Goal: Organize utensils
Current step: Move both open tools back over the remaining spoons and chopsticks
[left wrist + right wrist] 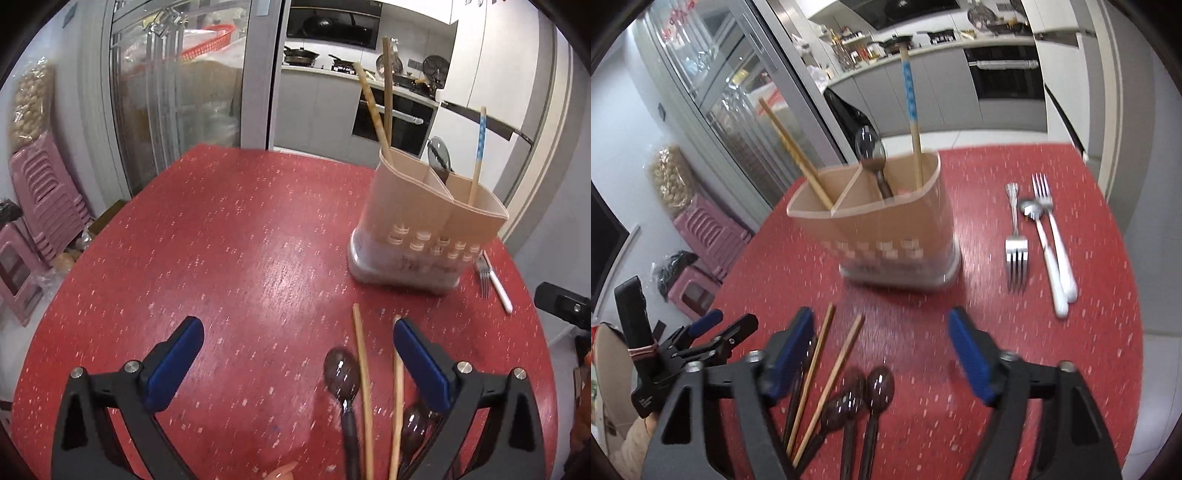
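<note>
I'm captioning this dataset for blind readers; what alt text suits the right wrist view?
The open right gripper hovers over a red table, facing a beige utensil holder that holds chopsticks and a dark spoon. Loose chopsticks and dark spoons lie below it; forks lie to the right.

A red speckled tabletop (229,236) is seen. Beside it, pink plastic stools (48,195) are stacked against the wall, with a clear bag of pale round items (29,103) above them. A built-in oven (391,122) is set under the kitchen counter behind.
</note>
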### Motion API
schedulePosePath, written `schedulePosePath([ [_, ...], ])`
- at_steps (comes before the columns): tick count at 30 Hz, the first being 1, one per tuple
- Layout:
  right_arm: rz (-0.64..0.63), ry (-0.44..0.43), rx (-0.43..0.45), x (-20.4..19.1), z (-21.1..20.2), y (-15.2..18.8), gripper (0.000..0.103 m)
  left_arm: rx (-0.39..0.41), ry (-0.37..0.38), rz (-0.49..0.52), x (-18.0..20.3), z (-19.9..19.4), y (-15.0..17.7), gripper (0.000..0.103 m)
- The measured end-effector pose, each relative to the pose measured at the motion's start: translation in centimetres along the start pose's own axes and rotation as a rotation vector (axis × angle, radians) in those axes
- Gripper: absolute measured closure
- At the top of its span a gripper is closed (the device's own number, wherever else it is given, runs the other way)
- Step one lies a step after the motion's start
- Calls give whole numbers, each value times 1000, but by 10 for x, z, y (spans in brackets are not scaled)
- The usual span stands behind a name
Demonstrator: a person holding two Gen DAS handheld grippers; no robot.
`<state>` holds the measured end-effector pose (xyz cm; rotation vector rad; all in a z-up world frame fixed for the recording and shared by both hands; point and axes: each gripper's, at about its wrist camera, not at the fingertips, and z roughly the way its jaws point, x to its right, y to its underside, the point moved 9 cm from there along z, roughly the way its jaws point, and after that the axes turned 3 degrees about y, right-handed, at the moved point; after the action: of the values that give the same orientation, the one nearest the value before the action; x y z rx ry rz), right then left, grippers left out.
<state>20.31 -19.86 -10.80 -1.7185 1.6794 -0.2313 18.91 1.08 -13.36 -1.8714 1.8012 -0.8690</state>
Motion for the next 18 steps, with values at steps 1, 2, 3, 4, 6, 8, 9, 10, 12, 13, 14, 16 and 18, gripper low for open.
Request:
schedulePosePath([
  [1, 7, 4, -19, 1, 2, 7, 19, -3, -10, 7, -2, 0, 4, 0],
  [2, 10, 5, -34, 1, 3, 11, 19, -6, -20, 14, -4, 1, 8, 0],
  [3, 13, 6, -50, 2, 4, 17, 19, -10, -34, 22, -6, 1, 13, 0],
  [4, 14, 12, -67, 2, 6, 24, 19, -16, -46, 30, -7, 2, 18, 0],
  [6, 6, 23, -93, 1, 8, 38, 19, -40, -55, 44, -8, 5, 28, 0],
  [8, -4, 29, -111, -2, 10, 49, 20, -69, -54, 42, -13, 7, 42, 0],
  [9, -13, 33, -126, -4, 12, 57, 20, -83, -56, 38, -15, 9, 46, 0],
  [10, -18, 35, -134, -6, 13, 62, 20, -100, -57, 37, -17, 11, 51, 0],
  [12, -25, 32, -151, -10, 17, 74, 20, -124, -49, 41, -17, 12, 60, 0],
  [13, -29, 32, -161, -11, 19, 78, 20, -130, -51, 46, -18, 11, 66, 0],
  [14, -34, 34, -173, -14, 21, 83, 19, -136, -53, 54, -18, 11, 69, 0],
  [16, -46, 34, -189, -17, 24, 90, 19, -150, -59, 70, -15, 11, 77, 0],
  [18, -59, 37, -199, -21, 26, 95, 20, -164, -53, 78, -12, 11, 83, 0],
])
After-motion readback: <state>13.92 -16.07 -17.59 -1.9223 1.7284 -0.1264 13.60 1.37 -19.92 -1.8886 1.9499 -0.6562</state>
